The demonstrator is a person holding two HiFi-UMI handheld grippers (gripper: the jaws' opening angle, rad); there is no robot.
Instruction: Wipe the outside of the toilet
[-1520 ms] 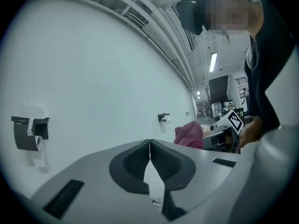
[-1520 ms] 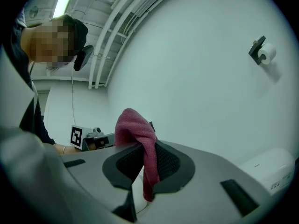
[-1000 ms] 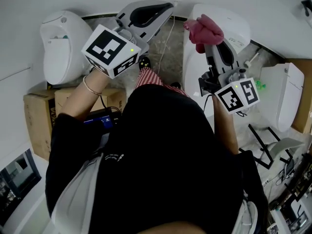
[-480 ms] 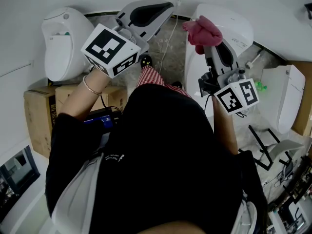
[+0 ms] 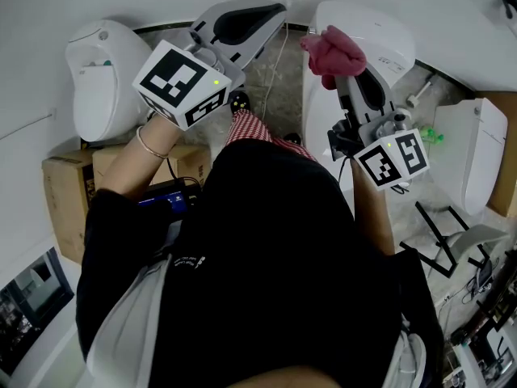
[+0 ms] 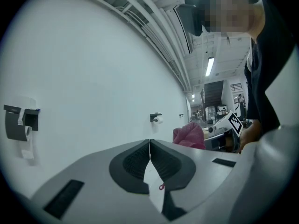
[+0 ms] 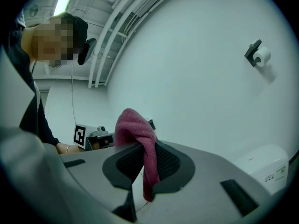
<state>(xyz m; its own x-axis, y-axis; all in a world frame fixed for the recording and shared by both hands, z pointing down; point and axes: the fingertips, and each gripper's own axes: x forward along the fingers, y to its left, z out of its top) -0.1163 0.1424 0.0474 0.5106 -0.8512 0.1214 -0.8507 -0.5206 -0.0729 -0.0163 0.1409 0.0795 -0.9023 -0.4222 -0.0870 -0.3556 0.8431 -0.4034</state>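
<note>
pink cloth pinched in right gripper jaws.

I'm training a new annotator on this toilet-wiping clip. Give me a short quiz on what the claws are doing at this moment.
1. True or false: the left claw grips the pink cloth.
2. The cloth is held by: A) the right claw; B) a bare hand; C) nothing, it lies on the floor.
3. Fill in: the left claw's jaws are ____, with nothing between them.
Key: 1 false; 2 A; 3 shut.
</note>
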